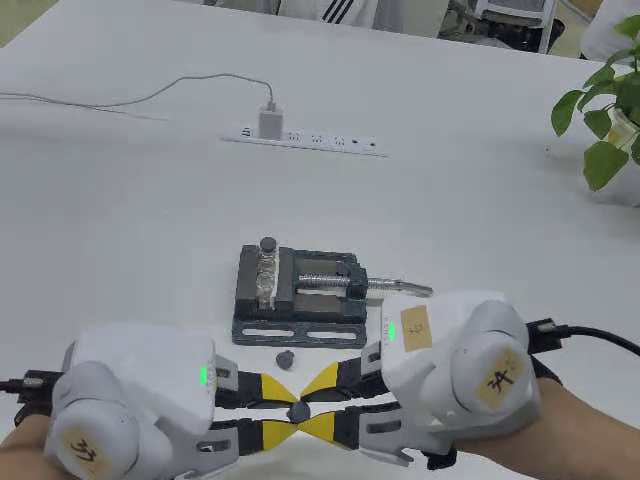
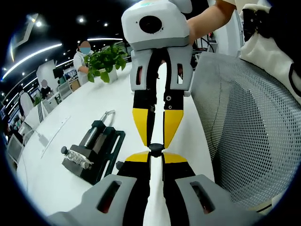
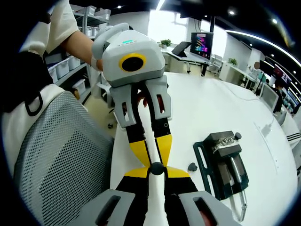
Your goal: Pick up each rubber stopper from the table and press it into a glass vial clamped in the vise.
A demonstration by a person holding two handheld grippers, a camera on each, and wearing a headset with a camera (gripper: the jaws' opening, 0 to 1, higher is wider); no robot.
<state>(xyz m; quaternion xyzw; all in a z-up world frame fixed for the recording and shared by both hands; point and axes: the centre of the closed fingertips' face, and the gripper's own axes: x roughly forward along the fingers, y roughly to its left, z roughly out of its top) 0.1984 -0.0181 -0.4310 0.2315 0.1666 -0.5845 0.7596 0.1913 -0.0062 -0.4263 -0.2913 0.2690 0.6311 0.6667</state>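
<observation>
Pinching stopper (image 1: 298,411) together: left gripper (image 1: 287,411), right gripper (image 1: 311,411), before vise (image 1: 298,290)

The left gripper (image 1: 283,411) and right gripper (image 1: 316,410) each have a rounded white housing with a small green light and tan stickers bearing handwritten marks. Grey mounts carry black jaws with yellow tips, and a black cable leaves each rear. The person wears a white short sleeve (image 3: 61,21)
</observation>
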